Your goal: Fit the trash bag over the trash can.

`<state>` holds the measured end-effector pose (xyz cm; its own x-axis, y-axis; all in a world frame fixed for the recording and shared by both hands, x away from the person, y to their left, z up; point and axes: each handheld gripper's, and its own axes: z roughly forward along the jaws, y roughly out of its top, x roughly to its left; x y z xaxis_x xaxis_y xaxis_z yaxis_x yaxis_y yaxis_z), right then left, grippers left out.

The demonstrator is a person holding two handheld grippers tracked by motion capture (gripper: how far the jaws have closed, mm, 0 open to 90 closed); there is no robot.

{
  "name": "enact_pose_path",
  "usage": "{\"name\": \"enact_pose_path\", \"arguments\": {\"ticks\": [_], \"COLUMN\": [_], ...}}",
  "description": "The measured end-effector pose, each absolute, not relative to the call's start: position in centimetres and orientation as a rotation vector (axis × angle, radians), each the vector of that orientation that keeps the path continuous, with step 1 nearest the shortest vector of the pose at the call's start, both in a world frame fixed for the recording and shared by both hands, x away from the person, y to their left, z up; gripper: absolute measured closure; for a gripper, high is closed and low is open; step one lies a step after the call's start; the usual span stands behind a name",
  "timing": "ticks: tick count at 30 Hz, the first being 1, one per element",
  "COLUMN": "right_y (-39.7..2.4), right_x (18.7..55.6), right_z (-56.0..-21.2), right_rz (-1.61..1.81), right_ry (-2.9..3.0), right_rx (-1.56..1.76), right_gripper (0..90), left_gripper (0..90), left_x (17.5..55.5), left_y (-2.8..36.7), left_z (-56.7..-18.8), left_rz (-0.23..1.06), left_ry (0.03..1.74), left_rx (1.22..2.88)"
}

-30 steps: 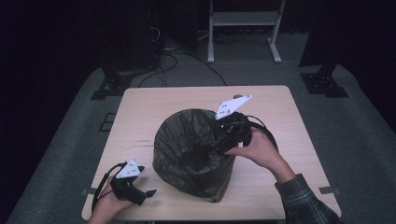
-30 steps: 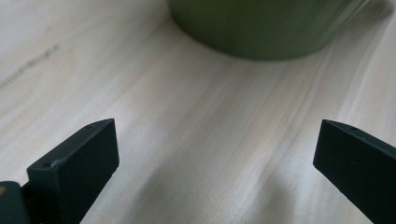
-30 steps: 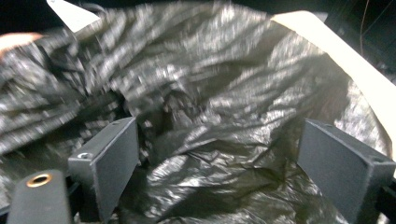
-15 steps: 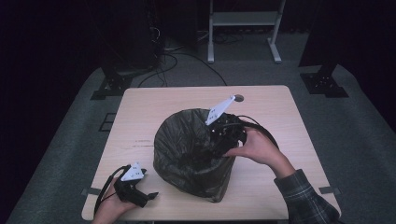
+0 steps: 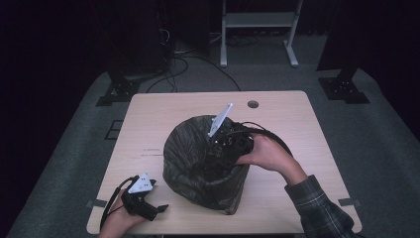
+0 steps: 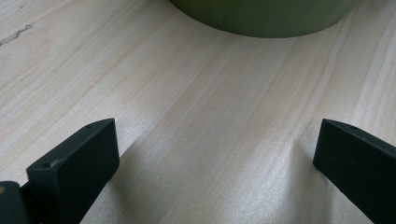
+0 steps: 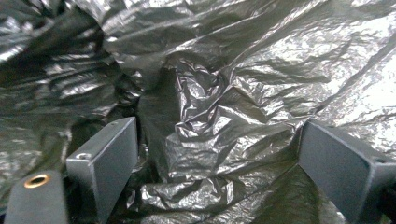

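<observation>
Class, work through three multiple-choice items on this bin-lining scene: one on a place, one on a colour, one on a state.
1. Where are the right tongs?
A. Inside the lined bin
B. Flat on the table
C. Down on the floor

2. What colour is the liner?
A. White
B. Black
C. Red

3. How do the left tongs stand?
A. Shut on the liner
B. Shut on a cable
C. Open over bare wood

Answers: 1 A, the high view shows them reaching into the bin's mouth. 2 B, the crinkled plastic looks glossy black. 3 C, the left gripper view shows wide jaws with only table between them.
</observation>
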<state>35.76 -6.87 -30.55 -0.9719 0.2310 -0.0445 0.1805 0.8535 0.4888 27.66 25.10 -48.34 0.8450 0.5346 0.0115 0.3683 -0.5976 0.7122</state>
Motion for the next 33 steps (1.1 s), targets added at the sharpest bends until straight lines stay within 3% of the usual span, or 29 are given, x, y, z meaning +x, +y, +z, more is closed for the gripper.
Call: {"name": "enact_pose_path", "arguments": {"ticks": [7,19,33], "right_y": [-6.6,-5.8,0.5], "right_x": [35.8,36.2,38.6], "right_z": [-30.6,-27.0,-30.8], "right_rz": [0.779,0.976,0.814], "right_ry": [2.915,2.799,2.891], "right_rx": [0.33,0.329,0.342], "right_gripper": [10.0,9.9,9.7], "left_gripper": [0.0,0.0,0.0], "left_x": [27.6,27.6,27.6], "left_y": [25.1,25.1,25.1], "left_z": [-48.3,-48.3,-48.3], "left_rz": [0.288,0.288,0.29], "left_ry": [0.654,0.653,0.653], "left_rx": [2.275,2.275,2.275]}}
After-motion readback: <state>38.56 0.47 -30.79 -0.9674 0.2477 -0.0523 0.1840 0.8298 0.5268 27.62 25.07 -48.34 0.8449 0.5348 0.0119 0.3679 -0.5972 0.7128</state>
